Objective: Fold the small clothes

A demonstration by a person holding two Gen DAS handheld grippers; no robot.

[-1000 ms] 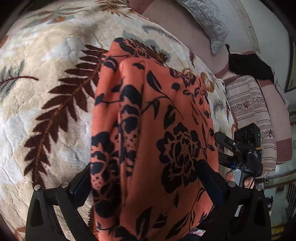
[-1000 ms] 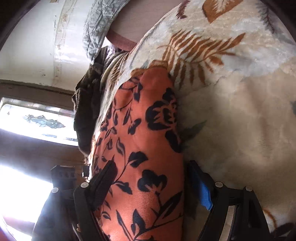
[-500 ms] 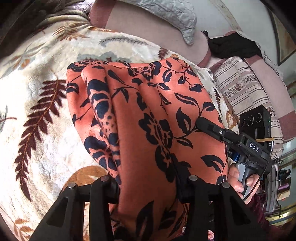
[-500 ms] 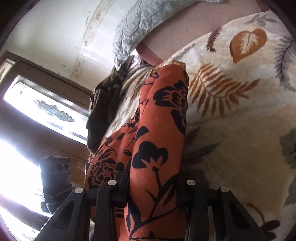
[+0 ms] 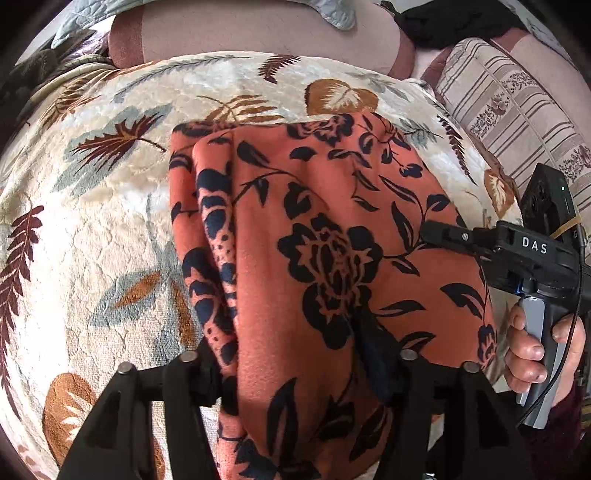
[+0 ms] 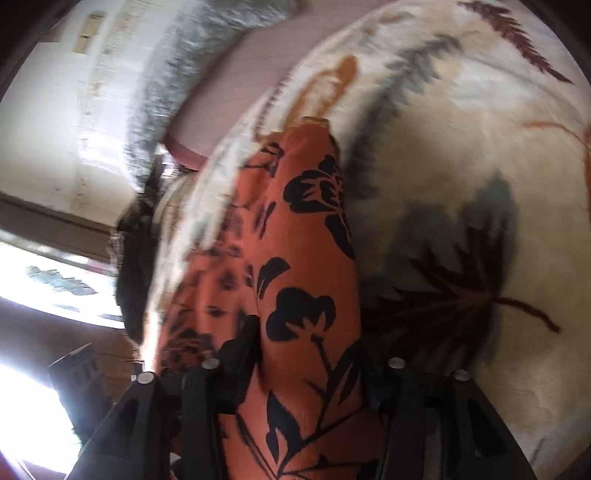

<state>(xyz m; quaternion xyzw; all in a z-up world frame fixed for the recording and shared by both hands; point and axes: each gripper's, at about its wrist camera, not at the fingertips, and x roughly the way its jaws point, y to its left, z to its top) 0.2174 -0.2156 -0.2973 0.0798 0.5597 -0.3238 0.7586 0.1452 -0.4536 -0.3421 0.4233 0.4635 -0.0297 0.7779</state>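
A cream plush blanket printed with brown, rust and grey-blue leaves (image 5: 110, 221) covers the wide surface that fills most of both views. Beyond its far edge runs a mauve-pink padded rest with a darker maroon end band (image 5: 258, 40), and a pale grey quilted cushion (image 5: 332, 14) lies on top of it. To the right sits a beige cushion with brown stripes and small floral bands (image 5: 517, 118), with a black cloth heap (image 5: 454, 26) behind it. The right wrist view, blurred, shows a whitish wall (image 6: 55, 110) above a dark wooden frame (image 6: 51, 218) and a window (image 6: 44, 273) blazing with daylight.
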